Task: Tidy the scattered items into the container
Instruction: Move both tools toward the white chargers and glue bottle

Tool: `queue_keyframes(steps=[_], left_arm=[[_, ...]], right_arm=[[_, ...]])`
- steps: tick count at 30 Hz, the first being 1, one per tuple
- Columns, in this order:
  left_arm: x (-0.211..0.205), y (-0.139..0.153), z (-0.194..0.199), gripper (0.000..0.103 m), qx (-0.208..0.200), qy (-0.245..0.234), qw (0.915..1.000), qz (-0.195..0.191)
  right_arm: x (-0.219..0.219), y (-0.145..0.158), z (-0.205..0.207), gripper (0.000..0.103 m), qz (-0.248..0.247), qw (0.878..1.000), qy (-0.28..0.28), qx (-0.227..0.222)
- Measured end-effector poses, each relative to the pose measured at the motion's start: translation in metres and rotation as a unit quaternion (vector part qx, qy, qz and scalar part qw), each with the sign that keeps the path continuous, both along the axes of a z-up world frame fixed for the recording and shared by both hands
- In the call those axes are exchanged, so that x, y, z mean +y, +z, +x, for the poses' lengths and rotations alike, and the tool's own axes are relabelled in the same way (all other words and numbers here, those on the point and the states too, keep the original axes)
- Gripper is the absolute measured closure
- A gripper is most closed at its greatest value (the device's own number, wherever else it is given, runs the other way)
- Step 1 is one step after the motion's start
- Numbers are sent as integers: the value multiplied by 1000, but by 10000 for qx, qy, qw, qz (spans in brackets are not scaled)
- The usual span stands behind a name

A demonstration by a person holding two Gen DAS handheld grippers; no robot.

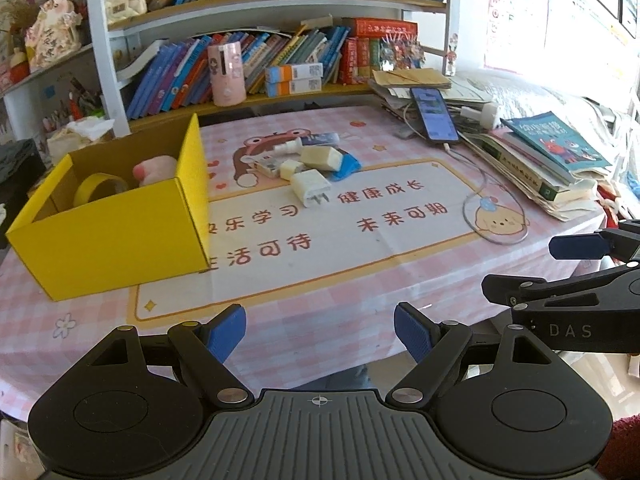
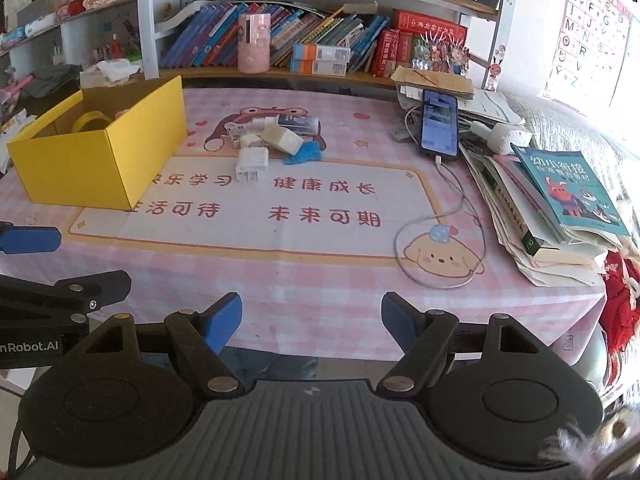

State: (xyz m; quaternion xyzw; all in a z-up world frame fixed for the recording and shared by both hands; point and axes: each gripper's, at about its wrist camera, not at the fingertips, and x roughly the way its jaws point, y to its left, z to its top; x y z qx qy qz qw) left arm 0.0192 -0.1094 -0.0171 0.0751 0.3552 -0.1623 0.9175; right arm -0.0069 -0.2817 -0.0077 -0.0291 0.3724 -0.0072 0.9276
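Observation:
A yellow cardboard box point(image 1: 120, 220) point(image 2: 104, 160) stands open at the table's left, holding a yellow tape roll point(image 1: 100, 188) and a pink soft item point(image 1: 154, 170). A pile of small items lies mid-table: a white charger plug point(image 1: 310, 188) point(image 2: 252, 164), a cream block point(image 1: 322, 157) point(image 2: 282, 139), a blue wrapper point(image 1: 346, 166) point(image 2: 304, 154), a small spray bottle point(image 1: 288, 146) and a tube point(image 1: 320, 139). My left gripper point(image 1: 320, 332) is open and empty over the near table edge. My right gripper point(image 2: 312, 324) is open and empty beside it.
A phone point(image 1: 434, 114) point(image 2: 438, 124) on a charging cable point(image 2: 448, 216) and a stack of books point(image 1: 552, 164) point(image 2: 560, 204) lie at the right. A bookshelf point(image 1: 260, 64) runs along the back. The pink printed tablecloth point(image 2: 320, 272) covers the table.

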Motion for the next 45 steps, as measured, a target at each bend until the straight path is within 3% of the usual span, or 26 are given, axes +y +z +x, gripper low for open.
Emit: queue_keyframes(steps=[15, 29, 45], left_arm=[[-28, -7, 36, 20, 73, -64, 9999, 59], [-67, -21, 100, 20, 300, 126, 9994, 78], [-108, -21, 184, 21, 268, 1053, 9938, 222]], right_arm=[[-26, -11, 40, 30, 75, 9998, 21, 167], [-66, -28, 112, 34, 153, 9984, 263, 474], [-110, -25, 223, 35, 341, 9912, 1167, 515]])
